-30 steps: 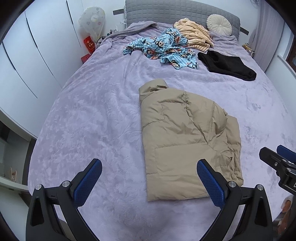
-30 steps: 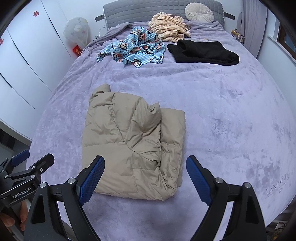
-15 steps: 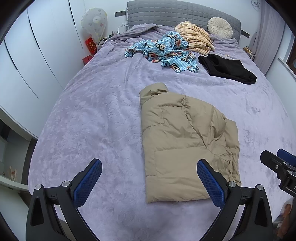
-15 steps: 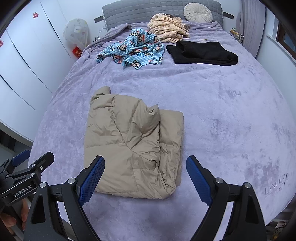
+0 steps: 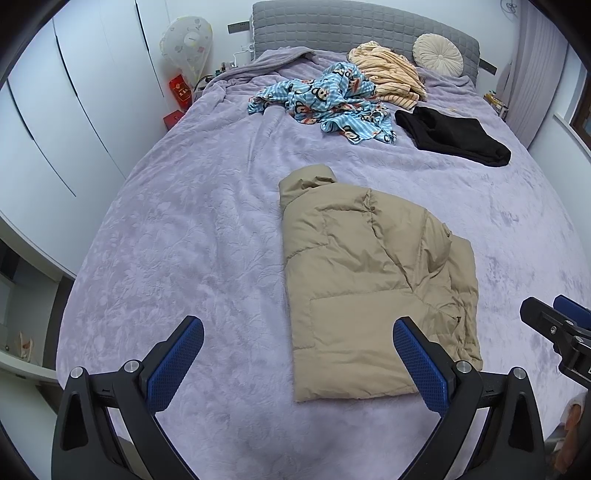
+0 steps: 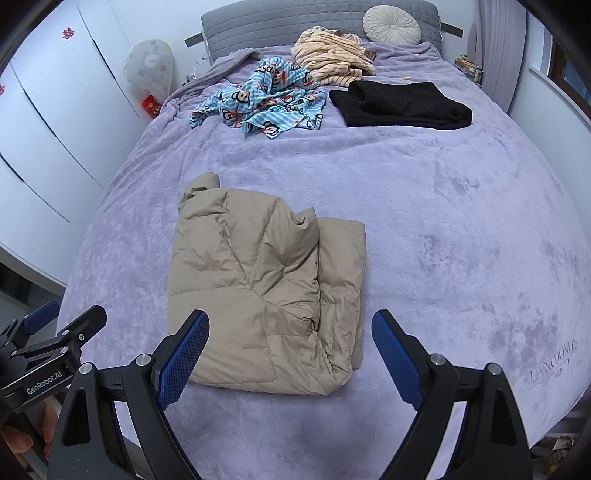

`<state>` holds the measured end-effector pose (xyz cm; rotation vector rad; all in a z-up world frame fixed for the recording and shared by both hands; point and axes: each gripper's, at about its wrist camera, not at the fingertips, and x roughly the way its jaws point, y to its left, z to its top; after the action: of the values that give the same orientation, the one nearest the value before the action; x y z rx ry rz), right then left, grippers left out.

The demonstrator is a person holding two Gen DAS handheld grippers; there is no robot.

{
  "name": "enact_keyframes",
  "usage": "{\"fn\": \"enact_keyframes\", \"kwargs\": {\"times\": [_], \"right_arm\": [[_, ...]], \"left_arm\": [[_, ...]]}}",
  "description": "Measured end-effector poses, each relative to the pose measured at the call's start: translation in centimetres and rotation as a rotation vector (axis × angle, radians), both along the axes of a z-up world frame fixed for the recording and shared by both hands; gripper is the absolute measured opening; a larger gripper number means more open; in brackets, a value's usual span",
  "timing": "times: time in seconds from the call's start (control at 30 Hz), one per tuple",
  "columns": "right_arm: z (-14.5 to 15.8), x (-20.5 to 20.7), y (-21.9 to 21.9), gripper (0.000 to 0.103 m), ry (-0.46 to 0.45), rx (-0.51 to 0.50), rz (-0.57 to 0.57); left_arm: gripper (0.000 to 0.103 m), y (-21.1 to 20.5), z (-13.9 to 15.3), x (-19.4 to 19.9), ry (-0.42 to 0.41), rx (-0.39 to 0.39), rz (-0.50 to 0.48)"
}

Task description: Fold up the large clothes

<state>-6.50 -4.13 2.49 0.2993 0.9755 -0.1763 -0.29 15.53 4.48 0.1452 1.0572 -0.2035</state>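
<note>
A tan puffer jacket (image 5: 373, 280) (image 6: 266, 291) lies folded into a rough rectangle on the lilac bedspread (image 5: 192, 236) (image 6: 461, 221), collar pointing toward the headboard. My left gripper (image 5: 297, 354) hovers open above the jacket's near left edge, with nothing between its blue pads. The right gripper (image 6: 290, 350) is open too, held over the jacket's near right corner, and it holds nothing. Each gripper shows at the side of the other's view: the right gripper (image 5: 554, 332) on the right, the left gripper (image 6: 48, 332) on the left.
Far up the bed lie a blue cartoon-print garment (image 5: 328, 101) (image 6: 266, 98), a cream striped garment (image 5: 388, 74) (image 6: 328, 55) and a black garment (image 5: 454, 134) (image 6: 402, 103). A round cushion (image 5: 437, 55) leans on the grey headboard (image 5: 351, 26). White wardrobe doors (image 5: 74, 110) line the left side.
</note>
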Motion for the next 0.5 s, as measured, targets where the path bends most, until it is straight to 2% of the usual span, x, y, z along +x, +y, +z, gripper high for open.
{"fn": "enact_keyframes", "kwargs": {"times": [0.5], "right_arm": [[0.04, -0.14, -0.02, 0.091, 0.001, 0.002, -0.002]], "left_arm": [[0.102, -0.01, 0.04, -0.36, -0.001, 0.0, 0.002]]}}
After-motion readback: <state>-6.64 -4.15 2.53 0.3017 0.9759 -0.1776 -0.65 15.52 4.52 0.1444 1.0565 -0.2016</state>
